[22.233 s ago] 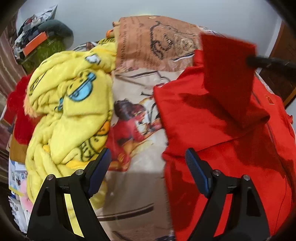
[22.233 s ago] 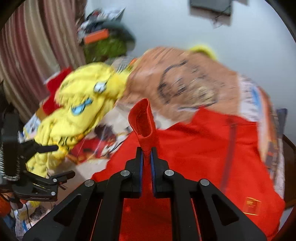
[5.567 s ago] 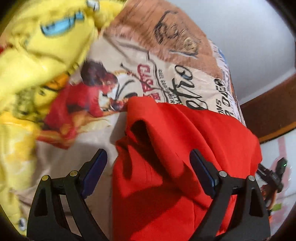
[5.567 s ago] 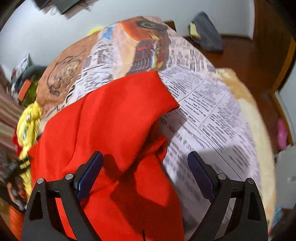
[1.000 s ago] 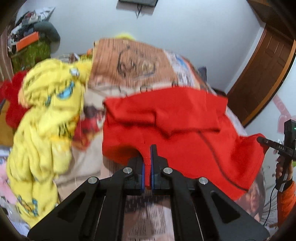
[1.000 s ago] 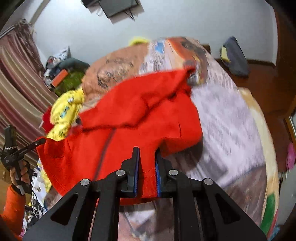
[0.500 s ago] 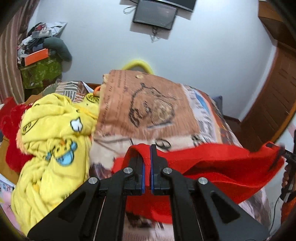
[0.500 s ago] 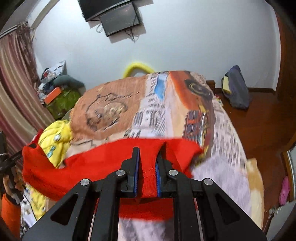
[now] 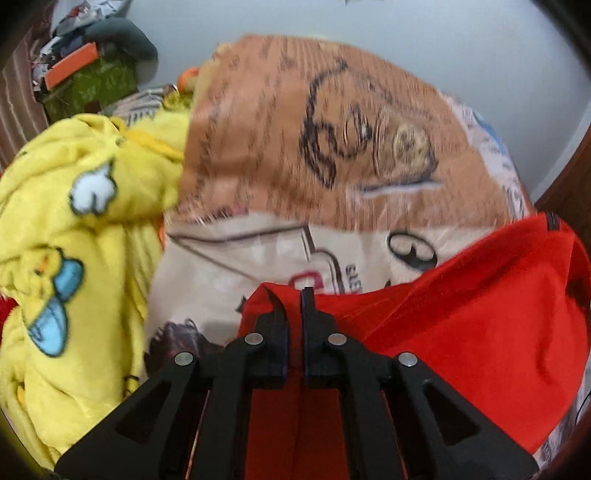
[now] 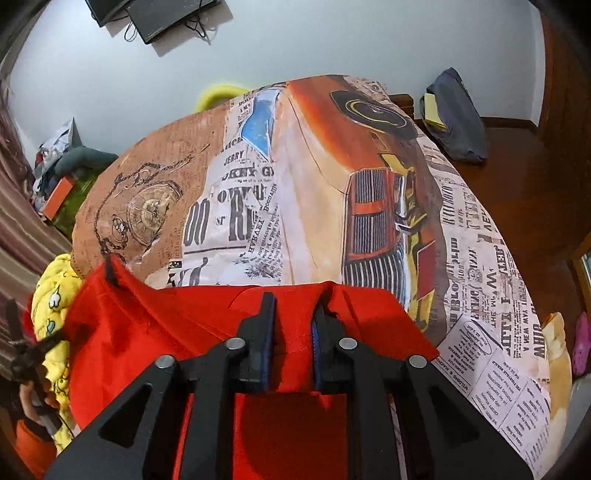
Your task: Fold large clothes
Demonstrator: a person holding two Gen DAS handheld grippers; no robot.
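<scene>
A large red garment [image 9: 480, 325] is stretched between my two grippers, over a bed with a printed newspaper-and-car cover [image 10: 332, 192]. My left gripper [image 9: 293, 295] is shut on one corner of the red garment, near the yellow blanket. My right gripper [image 10: 293, 306] is shut on the garment's [image 10: 166, 332] other corner, its fingers [image 10: 266, 332] pinching a thick fold. The other gripper shows at the far right of the left wrist view [image 9: 554, 223] and at the far left of the right wrist view [image 10: 109, 273]. The cloth sags between them.
A yellow cartoon-print blanket [image 9: 66, 229] is heaped on the bed's left side. A green box with clutter [image 9: 85, 81] stands behind it. A dark bag [image 10: 456, 114] lies on the wooden floor right of the bed. A screen [image 10: 166, 14] hangs on the wall.
Both grippers have come down and forward with the red garment, so the bed cover fills more of each view. The right gripper's jaws stand slightly wider around a thicker fold.
</scene>
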